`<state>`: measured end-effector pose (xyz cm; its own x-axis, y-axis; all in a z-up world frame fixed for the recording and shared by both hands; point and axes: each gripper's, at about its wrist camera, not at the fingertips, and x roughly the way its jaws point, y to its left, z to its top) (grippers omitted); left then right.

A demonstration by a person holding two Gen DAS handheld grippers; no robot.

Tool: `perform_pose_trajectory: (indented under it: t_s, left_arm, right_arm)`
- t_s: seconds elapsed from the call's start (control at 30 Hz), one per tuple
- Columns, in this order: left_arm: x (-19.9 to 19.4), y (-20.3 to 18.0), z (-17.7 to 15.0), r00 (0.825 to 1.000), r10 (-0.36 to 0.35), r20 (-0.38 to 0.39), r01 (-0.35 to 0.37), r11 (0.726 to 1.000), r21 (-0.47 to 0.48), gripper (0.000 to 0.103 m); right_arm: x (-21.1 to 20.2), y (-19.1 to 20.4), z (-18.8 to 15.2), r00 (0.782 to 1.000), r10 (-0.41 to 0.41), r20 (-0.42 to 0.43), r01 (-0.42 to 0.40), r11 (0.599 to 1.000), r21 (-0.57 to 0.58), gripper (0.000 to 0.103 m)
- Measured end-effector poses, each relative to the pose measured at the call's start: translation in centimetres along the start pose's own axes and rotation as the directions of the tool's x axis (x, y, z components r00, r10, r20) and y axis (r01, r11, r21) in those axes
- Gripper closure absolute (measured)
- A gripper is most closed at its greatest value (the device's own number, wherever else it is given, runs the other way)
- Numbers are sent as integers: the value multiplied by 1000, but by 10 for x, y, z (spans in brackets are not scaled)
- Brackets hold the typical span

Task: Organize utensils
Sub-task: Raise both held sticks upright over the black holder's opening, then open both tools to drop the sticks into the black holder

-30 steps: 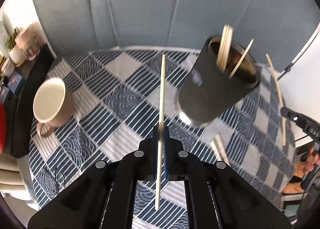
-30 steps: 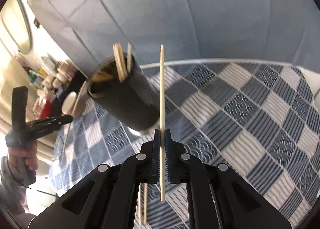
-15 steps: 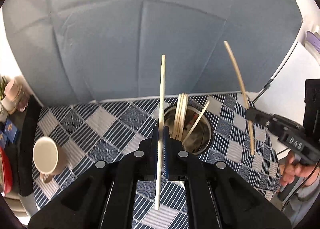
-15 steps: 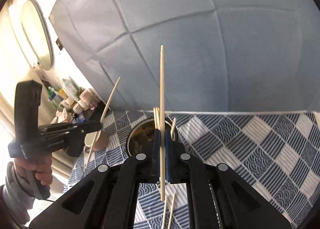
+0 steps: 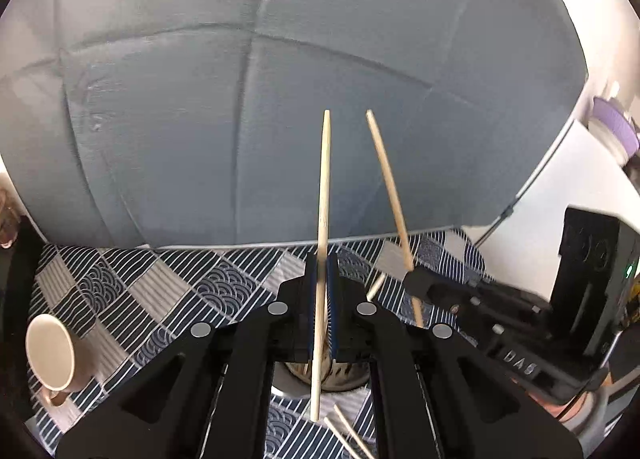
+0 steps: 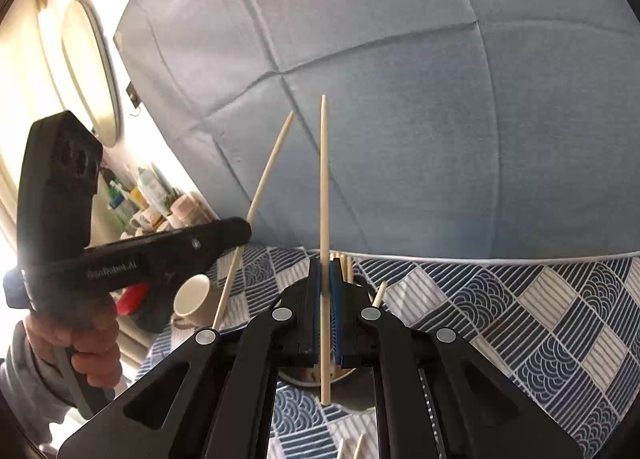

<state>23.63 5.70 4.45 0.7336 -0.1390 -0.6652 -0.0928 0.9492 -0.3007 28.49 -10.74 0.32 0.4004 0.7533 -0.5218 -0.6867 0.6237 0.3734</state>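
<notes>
My left gripper (image 5: pixel 320 271) is shut on a wooden chopstick (image 5: pixel 324 179) that stands upright between its blue pads. My right gripper (image 6: pixel 325 275) is shut on a second chopstick (image 6: pixel 324 187), also upright. Each gripper shows in the other's view, the right gripper (image 5: pixel 412 279) with its slanted chopstick (image 5: pixel 386 175), the left gripper (image 6: pixel 240 229) with its chopstick (image 6: pixel 268 171). The round holder (image 6: pixel 340 375) with several chopsticks (image 6: pixel 344 265) sits just beyond and below both grippers, mostly hidden by the fingers. In the left wrist view the holder (image 5: pixel 340 375) peeks out under the jaws.
A blue and white checked cloth (image 6: pixel 520 311) covers the table. A cream mug (image 5: pixel 52 355) stands at the left. Loose chopsticks (image 5: pixel 348 435) lie on the cloth near me. A grey-blue padded backrest (image 5: pixel 240 119) rises behind. A hand (image 6: pixel 88 343) grips the left tool.
Both grippers rose and tilted up with their chopsticks; the holder dropped from the middle of the views to under the fingers. The two grippers came closer together.
</notes>
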Motion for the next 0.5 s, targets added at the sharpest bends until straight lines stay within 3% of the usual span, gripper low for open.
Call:
perform_pose_trajectory:
  t_s: [0.33,0.5]
  left_arm:
    - [30,4,-1,993,-68,92,69,998,-3,98]
    - [44,12,-12,994,-71,82,74,997,-26,98]
  right_arm:
    - [28,-19,-8,990,99,103,-108,991,78,98]
    - [36,-31,-22,986,122,115,-136,983,122,98]
